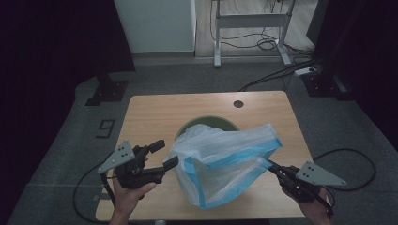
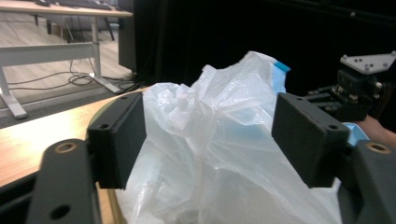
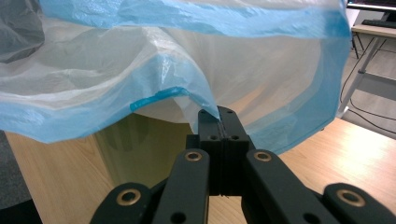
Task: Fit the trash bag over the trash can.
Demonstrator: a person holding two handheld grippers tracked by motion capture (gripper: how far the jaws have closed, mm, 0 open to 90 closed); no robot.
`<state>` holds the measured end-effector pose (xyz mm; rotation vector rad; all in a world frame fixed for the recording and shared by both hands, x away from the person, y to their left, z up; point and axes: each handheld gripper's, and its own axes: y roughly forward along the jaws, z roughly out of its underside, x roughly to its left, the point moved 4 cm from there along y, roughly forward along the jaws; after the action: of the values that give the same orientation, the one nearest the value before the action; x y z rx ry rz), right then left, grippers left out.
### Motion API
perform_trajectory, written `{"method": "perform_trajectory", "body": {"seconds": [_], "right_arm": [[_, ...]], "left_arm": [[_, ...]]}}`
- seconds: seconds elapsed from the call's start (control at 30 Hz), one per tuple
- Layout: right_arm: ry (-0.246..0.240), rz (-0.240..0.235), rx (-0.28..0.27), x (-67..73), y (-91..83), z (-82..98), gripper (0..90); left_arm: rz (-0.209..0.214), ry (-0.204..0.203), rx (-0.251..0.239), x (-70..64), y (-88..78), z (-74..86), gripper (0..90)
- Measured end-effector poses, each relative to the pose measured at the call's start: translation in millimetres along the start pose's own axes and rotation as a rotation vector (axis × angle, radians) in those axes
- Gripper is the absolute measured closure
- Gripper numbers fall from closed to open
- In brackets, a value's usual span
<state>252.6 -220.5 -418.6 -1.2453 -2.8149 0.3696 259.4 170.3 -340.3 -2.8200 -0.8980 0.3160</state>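
A translucent white plastic bag (image 1: 220,157) with a blue rim is draped over a round green bin (image 1: 211,121) in the middle of the table. My right gripper (image 1: 272,166) is shut on the bag's blue edge at its right side, pulling it taut. The right gripper view shows the closed jaws pinching that edge (image 3: 219,115), with the bag (image 3: 140,70) spread above and the bin's green wall (image 3: 135,149) below. My left gripper (image 1: 166,153) is open at the bag's left side. In the left gripper view the crumpled bag (image 2: 219,107) sits ahead between the open pads (image 2: 116,135).
The wooden table (image 1: 155,112) has a round cable hole (image 1: 238,103) at its back. On the floor behind are a desk frame (image 1: 248,21), cables (image 1: 267,44) and a black stand base (image 1: 108,89). The other gripper (image 2: 364,84) shows far right in the left gripper view.
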Motion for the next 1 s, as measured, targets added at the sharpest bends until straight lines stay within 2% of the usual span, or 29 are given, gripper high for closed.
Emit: {"method": "perform_trajectory", "body": {"seconds": [0.23, 0.33, 0.47, 0.6, 0.63, 0.7, 0.77, 0.9, 1.0], "right_arm": [[-0.019, 0.006, 0.007, 0.6, 0.7, -7.9, 88.6], [-0.026, 0.006, 0.006, 2.2, 2.9, -9.8, 88.6], [-0.03, 0.004, 0.005, 3.6, 5.2, -11.3, 88.6], [-0.031, 0.006, 0.005, 3.1, 6.2, -10.9, 88.6], [-0.03, 0.006, 0.005, 2.7, 5.9, -10.5, 88.6], [-0.028, 0.01, 0.006, 1.9, 5.3, -9.2, 88.6], [-0.026, 0.013, 0.009, 0.8, 4.3, -7.2, 88.6], [-0.029, 0.019, 0.029, -0.6, 3.7, 0.8, 88.6], [-0.024, 0.017, 0.068, -2.1, 3.3, 14.7, 88.7]], "left_arm": [[0.017, 0.028, 0.043, -8.0, 10.1, -10.3, 23.7], [0.03, 0.043, 0.07, -10.8, 20.4, -12.7, 27.8], [0.037, 0.066, 0.117, -13.3, 37.6, -7.4, 39.8], [0.039, 0.073, 0.143, -13.3, 50.9, 0.6, 57.4], [0.028, 0.077, 0.154, -12.5, 53.5, 2.8, 64.7], [0.035, 0.069, 0.168, -10.3, 57.8, 6.7, 77.9], [0.015, 0.059, 0.167, -6.2, 60.1, 9.6, 87.2], [-0.039, 0.005, 0.117, 8.0, 55.4, 12.3, 89.7], [-0.06, -0.043, 0.08, 19.5, 45.0, 15.3, 89.9]]}}
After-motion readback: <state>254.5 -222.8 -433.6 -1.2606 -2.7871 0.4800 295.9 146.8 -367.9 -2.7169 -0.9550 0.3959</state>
